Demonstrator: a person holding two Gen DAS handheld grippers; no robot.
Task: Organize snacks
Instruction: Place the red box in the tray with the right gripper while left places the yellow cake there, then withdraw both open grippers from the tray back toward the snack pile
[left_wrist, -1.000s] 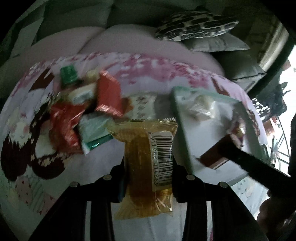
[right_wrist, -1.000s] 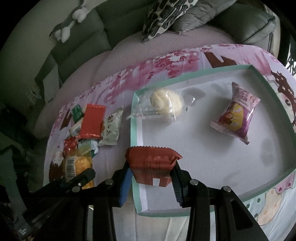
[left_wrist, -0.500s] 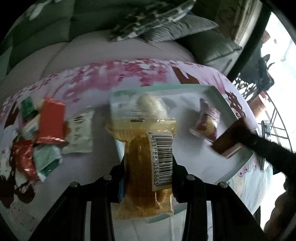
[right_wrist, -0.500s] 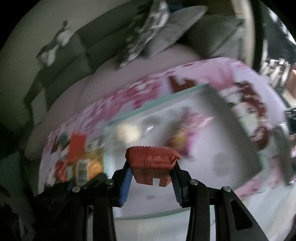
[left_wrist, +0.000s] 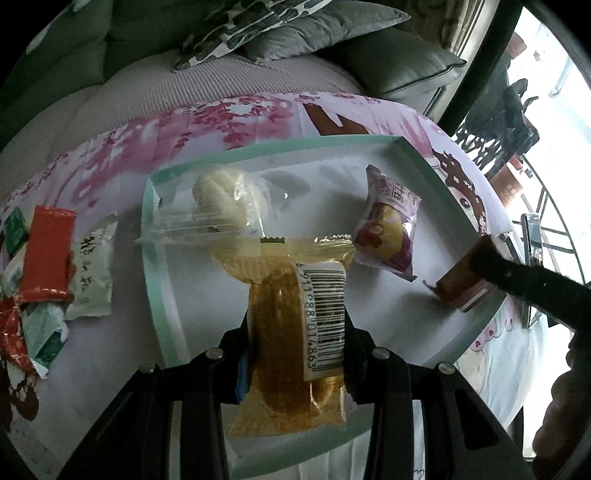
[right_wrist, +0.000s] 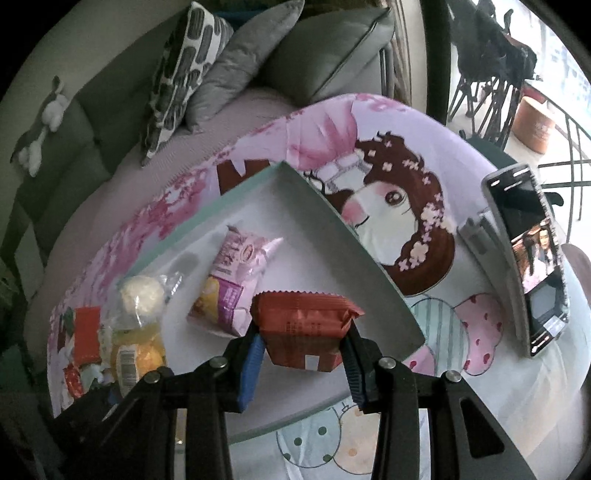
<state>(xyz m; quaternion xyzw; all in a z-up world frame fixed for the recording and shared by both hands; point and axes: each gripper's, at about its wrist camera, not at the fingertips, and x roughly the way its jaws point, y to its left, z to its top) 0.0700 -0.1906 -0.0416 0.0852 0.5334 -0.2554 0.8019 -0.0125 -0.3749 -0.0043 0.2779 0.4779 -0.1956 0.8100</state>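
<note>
Two snacks are in your claws: your left gripper is clamped on the yellow cake pack, and your right gripper is clamped on the red snack pack. Both hang over the white tray, right below them. The yellow pack's long side points away from you, toward the bun bag.

Setting: private home, living room. Evidence: dark green upholstered sofa behind the bench; black-and-white patterned throw pillow and plain grey cushion leaning on it; small grey-and-white plush toy on the sofa back; bench covered with pink cartoon-print cloth showing blossoms and a girl's face; smartphone on a grey stand, screen lit; bright window with dark metal railing at the right
</note>
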